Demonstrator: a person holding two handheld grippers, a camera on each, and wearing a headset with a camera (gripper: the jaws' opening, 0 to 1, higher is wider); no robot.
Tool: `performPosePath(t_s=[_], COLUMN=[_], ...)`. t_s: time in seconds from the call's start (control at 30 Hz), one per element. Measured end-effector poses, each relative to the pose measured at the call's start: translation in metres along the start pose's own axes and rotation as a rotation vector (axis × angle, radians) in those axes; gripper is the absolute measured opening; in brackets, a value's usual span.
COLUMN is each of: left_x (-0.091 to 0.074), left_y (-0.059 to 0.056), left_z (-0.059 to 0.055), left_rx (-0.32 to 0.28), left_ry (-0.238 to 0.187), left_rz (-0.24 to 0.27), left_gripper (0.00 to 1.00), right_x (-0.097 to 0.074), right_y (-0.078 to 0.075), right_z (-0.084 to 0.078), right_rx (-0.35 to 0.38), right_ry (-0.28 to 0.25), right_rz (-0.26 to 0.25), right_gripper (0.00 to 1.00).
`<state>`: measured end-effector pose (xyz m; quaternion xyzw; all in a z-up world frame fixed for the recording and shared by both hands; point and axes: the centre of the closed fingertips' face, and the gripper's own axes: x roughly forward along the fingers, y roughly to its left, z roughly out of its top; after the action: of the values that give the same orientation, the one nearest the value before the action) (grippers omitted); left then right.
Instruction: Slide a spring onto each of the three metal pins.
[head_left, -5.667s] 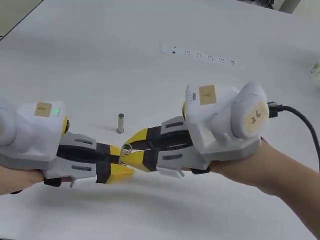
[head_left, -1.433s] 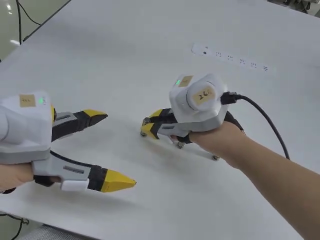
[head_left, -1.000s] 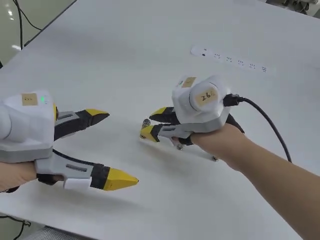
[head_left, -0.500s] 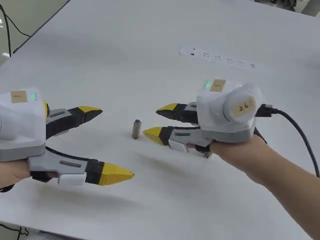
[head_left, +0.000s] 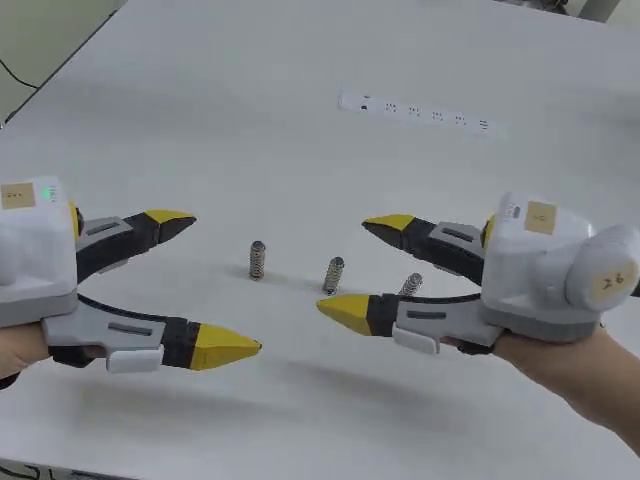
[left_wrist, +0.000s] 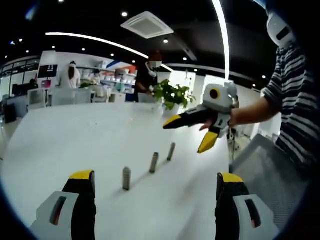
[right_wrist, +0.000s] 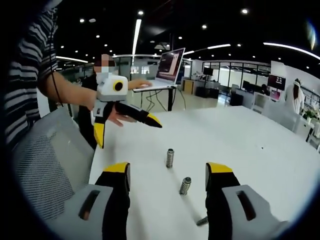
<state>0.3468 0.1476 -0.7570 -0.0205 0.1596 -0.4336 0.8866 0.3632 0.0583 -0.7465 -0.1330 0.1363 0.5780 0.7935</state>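
I've got three pins in a row on the white table (head_left: 200, 120). The left pin (head_left: 257, 260) and the middle pin (head_left: 334, 275) stand upright, each with a spring coiled round it. The right pin (head_left: 410, 285) shows coils too, but leans over. They sit apart from one another, between my two claws. The right claw (head_left: 355, 266) is spread wide with nothing in it, and in the head view its lower tip is just beside the middle pin. The left claw (head_left: 215, 282) is just as wide and empty, off to the left of the row. A power strip (head_left: 415, 110) lies well beyond them on the table.
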Motion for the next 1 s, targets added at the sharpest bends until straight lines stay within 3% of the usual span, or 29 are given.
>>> performPosePath(t_s=[0.27, 0.5, 0.73, 1.0], left_x=[-0.002, -0.005, -0.010, -0.017], left_y=[-0.001, 0.000, 0.001, 0.001], left_z=[0.006, 0.006, 0.007, 0.006], left_rx=[0.013, 0.020, 0.019, 0.028], left_ry=[-0.002, 0.001, 0.000, 0.003], left_rz=[0.007, 0.020, 0.037, 0.059], left_gripper=[0.98, 0.98, 0.98, 0.98], right_x=[-0.040, -0.065, -0.080, -0.084], right_y=[-0.008, -0.011, -0.019, -0.025], right_z=[-0.025, -0.049, -0.059, -0.058], right_rx=[0.080, 0.148, 0.189, 0.204], right_ry=[-0.032, -0.024, -0.033, -0.043], right_rz=[-0.082, -0.135, -0.191, -0.216], right_gripper=[0.76, 0.88, 0.96, 0.99])
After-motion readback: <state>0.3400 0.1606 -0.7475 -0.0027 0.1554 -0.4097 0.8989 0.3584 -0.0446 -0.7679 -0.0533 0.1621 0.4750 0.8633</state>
